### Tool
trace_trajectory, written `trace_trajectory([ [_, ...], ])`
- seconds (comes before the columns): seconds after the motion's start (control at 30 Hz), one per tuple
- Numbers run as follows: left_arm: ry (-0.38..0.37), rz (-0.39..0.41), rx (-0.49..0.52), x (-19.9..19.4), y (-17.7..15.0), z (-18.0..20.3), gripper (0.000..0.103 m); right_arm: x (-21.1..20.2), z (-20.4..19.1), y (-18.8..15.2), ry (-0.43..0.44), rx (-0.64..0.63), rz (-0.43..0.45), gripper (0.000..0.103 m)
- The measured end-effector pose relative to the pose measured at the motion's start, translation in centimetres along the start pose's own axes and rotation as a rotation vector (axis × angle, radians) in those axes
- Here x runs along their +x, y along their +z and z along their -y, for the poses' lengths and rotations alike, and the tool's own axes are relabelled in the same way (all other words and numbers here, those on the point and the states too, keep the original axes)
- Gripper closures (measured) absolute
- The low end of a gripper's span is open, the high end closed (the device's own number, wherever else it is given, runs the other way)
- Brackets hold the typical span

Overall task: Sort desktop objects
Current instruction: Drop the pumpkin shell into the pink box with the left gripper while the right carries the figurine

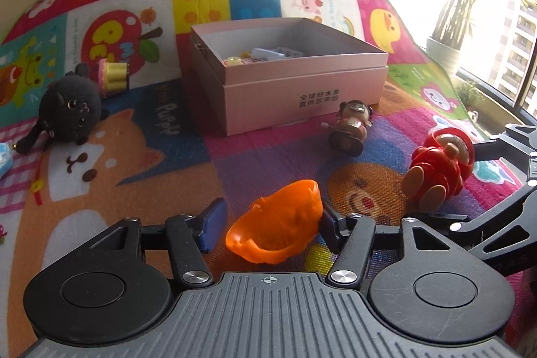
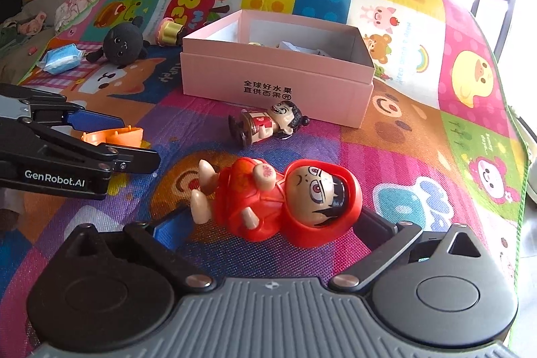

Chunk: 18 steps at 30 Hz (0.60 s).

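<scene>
Your left gripper (image 1: 268,223) stands wide open around the orange shell (image 1: 277,222), a thin, glossy half-capsule with a ragged rim lying on the play mat (image 1: 268,150); its hollow tilts toward the camera, its right edge just touches the right blue pad and a gap remains on the left, so nothing is held yet. Your right gripper (image 2: 268,230) is likewise spread, flanking the red hooded figurine (image 2: 285,200), which lies on its back with its long axis running crosswise between the fingers, head toward the right finger, feet toward the left. It is hard, smooth plastic, rounded at the hood. The pink box (image 2: 278,72), matte card and already holding small items, sits ahead beyond the brown figurine (image 2: 268,123), nearer your right hand by my judgement.
</scene>
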<state>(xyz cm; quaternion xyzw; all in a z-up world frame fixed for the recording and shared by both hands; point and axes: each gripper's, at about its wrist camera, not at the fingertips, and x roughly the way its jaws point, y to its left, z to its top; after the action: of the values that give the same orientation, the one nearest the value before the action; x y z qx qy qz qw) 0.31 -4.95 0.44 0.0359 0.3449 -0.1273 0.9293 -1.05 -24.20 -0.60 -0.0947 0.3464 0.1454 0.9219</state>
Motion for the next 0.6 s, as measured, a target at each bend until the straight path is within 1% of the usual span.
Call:
trace_trajectory([
  [0.3, -0.009, 0.004, 0.008, -0.8, -0.3, -0.4, 0.044, 0.1, 0.1, 0.6, -0.015, 0.016, 0.034, 0.002],
  [0.4, -0.006, 0.014, 0.032, -1.4, -0.4, -0.2, 0.044, 0.1, 0.1, 0.9, -0.019, 0.015, 0.037, 0.008],
  [0.53, -0.013, 0.014, 0.043, -2.2, -0.5, -0.1, 0.044, -0.3, 0.3, 1.1, -0.005, 0.023, 0.031, 0.008],
  [0.6, -0.027, 0.027, 0.045, -3.2, -0.2, 0.0, 0.044, -1.0, 0.6, 1.3, 0.011, 0.036, 0.035, 0.008],
])
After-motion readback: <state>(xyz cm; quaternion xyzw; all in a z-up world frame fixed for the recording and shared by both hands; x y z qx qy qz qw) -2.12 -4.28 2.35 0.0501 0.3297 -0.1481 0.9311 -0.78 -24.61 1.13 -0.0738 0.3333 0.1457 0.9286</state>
